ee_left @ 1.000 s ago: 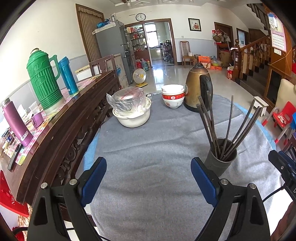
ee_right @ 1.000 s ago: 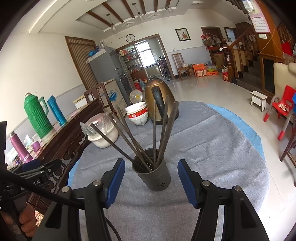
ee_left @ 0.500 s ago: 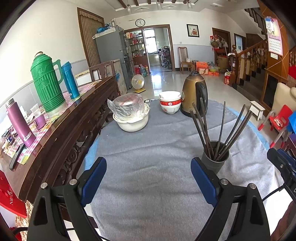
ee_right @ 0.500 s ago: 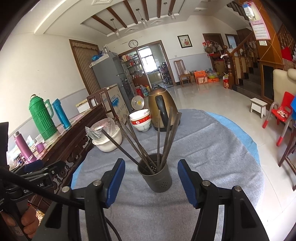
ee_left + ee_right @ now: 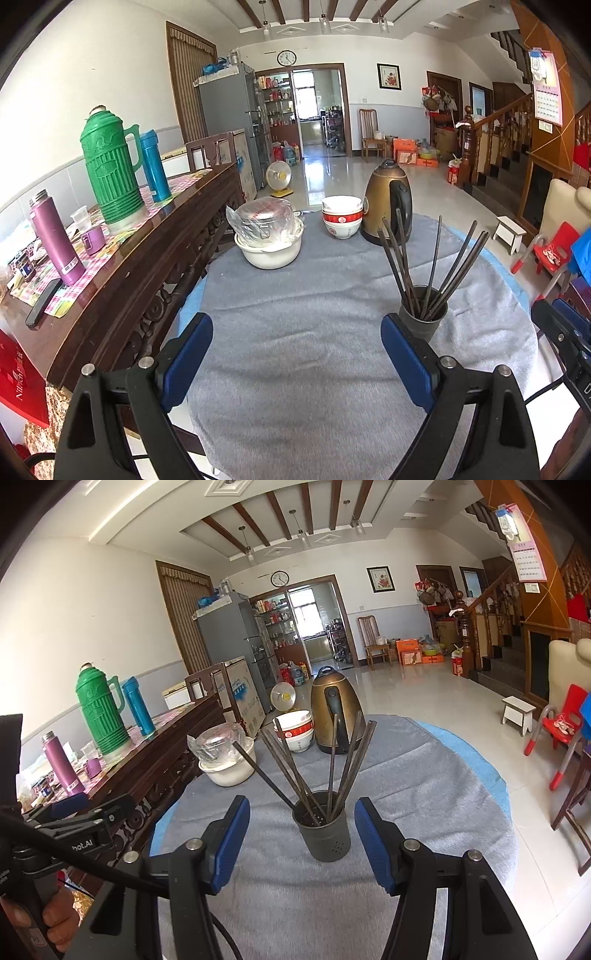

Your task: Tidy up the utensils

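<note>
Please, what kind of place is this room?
Most likely the main living and dining room of a family home. A cloth-covered table holds a kettle and stacked bowls, a fridge stands by the kitchen doorway, and a wooden staircase goes up at the right.

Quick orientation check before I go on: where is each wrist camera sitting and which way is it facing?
Left wrist: sits on the left gripper, facing down the grey-clothed table; its open blue-padded jaws frame bare cloth, the right gripper's tip at the right edge.
Right wrist: sits on the right gripper, facing the chopstick holder, which stands beyond its open jaws; the left gripper and a hand show at left.
Shared: holder, chopsticks, kettle, stacked bowls, green thermos.
</note>
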`<action>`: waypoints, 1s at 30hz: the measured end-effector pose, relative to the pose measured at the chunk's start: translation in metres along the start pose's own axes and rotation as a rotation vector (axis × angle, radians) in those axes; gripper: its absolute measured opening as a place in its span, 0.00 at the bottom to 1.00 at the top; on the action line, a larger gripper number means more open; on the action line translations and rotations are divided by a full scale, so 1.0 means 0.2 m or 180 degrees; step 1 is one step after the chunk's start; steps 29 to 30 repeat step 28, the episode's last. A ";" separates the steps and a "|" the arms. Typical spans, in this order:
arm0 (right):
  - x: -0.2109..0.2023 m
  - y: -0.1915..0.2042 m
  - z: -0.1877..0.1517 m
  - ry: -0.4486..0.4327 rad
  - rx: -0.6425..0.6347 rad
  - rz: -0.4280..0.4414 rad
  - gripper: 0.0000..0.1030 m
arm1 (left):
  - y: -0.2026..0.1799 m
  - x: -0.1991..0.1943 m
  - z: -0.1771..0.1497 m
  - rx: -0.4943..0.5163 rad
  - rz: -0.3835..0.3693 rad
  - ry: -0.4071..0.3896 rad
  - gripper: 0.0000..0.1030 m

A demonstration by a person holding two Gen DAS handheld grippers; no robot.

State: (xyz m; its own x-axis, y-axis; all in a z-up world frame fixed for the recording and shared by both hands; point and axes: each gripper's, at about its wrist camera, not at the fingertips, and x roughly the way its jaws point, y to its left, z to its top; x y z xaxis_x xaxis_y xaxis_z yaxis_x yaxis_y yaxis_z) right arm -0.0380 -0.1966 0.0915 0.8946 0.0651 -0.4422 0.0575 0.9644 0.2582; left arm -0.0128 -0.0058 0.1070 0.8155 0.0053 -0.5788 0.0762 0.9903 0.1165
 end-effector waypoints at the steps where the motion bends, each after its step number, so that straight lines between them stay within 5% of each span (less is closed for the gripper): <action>1: 0.00 0.00 0.00 0.0002 -0.0008 0.0004 0.62 | 0.00 -0.01 0.00 -0.0002 0.0000 -0.0004 0.90; 16: 0.13 -0.01 -0.02 0.0092 -0.0079 -0.0103 0.62 | 0.06 0.15 -0.03 -0.0078 -0.0010 0.0115 0.92; 19: 0.29 -0.14 -0.06 0.0235 -0.0006 -0.0333 0.62 | 0.11 0.37 -0.07 -0.0208 -0.0149 0.0320 0.94; 25: 0.69 -0.60 -0.21 0.0799 0.0471 -0.0926 0.62 | 0.28 0.99 -0.29 -0.0489 0.0198 0.1067 0.92; 30: 0.81 -0.74 -0.27 0.0860 0.0525 -0.1047 0.62 | 0.35 1.19 -0.38 -0.0748 0.0160 0.1273 0.92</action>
